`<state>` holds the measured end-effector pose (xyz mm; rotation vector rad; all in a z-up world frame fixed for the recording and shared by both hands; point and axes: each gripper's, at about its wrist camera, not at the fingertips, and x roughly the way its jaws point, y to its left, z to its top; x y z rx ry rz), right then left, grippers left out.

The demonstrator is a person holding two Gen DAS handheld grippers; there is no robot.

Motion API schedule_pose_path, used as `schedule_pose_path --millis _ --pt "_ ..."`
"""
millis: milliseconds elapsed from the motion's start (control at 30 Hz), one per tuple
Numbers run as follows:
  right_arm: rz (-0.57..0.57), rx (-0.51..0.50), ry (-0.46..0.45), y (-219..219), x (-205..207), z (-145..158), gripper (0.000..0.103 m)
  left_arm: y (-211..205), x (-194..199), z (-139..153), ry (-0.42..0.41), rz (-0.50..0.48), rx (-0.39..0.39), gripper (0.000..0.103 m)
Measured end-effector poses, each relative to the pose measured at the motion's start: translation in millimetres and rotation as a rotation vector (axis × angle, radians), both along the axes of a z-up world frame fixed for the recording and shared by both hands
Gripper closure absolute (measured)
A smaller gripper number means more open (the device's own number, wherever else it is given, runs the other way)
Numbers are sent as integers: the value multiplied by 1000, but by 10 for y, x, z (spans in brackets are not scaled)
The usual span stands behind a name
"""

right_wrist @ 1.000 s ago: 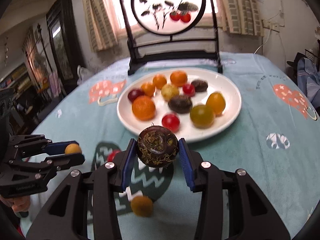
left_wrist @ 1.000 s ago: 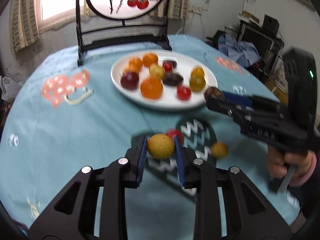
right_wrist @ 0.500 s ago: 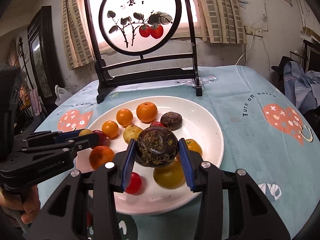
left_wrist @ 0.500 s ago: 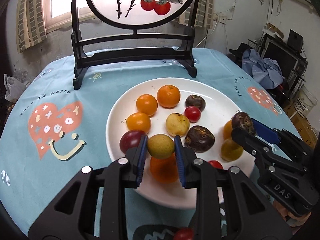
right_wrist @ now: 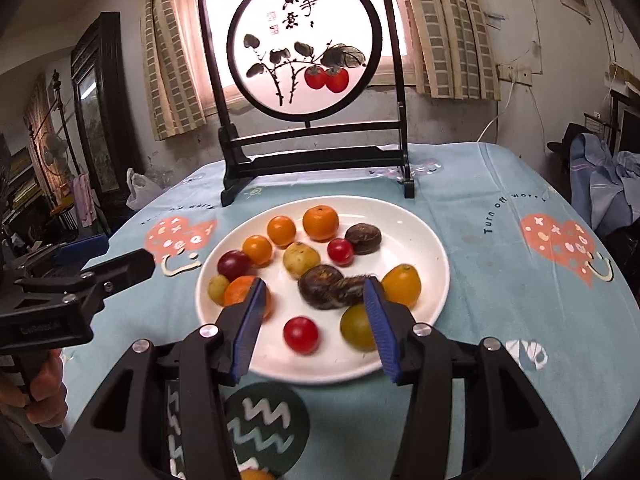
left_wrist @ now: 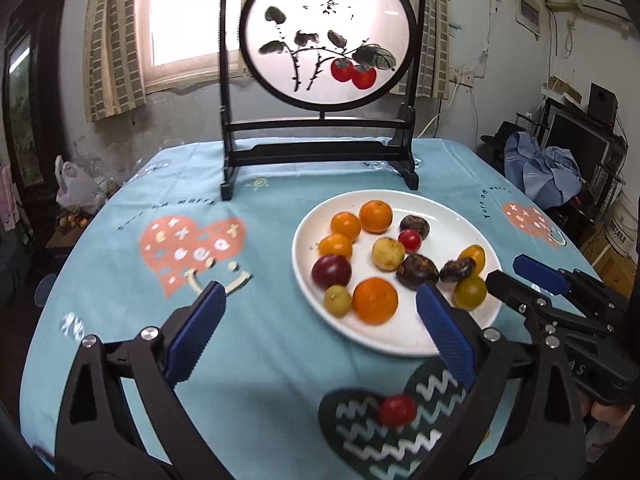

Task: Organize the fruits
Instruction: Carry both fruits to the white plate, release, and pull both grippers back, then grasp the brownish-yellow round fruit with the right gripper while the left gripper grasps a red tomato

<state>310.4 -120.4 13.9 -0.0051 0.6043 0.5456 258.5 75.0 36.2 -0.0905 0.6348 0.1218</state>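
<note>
A white plate [left_wrist: 440, 216] [right_wrist: 424, 240] on the blue tablecloth holds several fruits: oranges, red tomatoes, dark brown fruits and yellow-green ones. My left gripper [left_wrist: 320, 328] is open and empty, in front of the plate's left side. The small yellow-green fruit [left_wrist: 337, 300] lies at the plate's front left edge. My right gripper [right_wrist: 316, 320] is open and empty over the plate's front. The dark brown fruit [right_wrist: 352, 286], blurred, lies on the plate between its fingertips. A red tomato [left_wrist: 398, 410] sits on the dark zigzag patch [left_wrist: 384, 428].
A black-framed round painted screen [left_wrist: 320, 40] stands at the back of the table. An orange fruit [right_wrist: 250, 474] shows at the bottom edge of the right wrist view. Clutter and a blue cloth [left_wrist: 540, 172] lie beyond the table's right edge.
Both grippers opened. The left let go of the yellow-green fruit and the right let go of the dark brown fruit; both fruits now lie on the plate. Both grippers drew back.
</note>
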Motion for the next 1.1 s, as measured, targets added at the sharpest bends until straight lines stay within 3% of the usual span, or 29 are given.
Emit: schedule_pose_path --millis 200,367,667,967,1100 --pt "33 -41 7 -43 -322 -155 51 145 -401 -290 14 29 -90 3" --pt "69 -75 58 -81 -494 -280 50 256 -477 -517 103 81 -98 3" --pt "194 -249 167 185 -684 -575 50 206 -501 -517 120 86 -60 3" --pt "201 -280 191 196 -700 -647 50 181 -509 -524 127 83 -50 3" --pt "207 -291 211 195 -706 -697 58 186 -507 -530 132 88 -48 3"
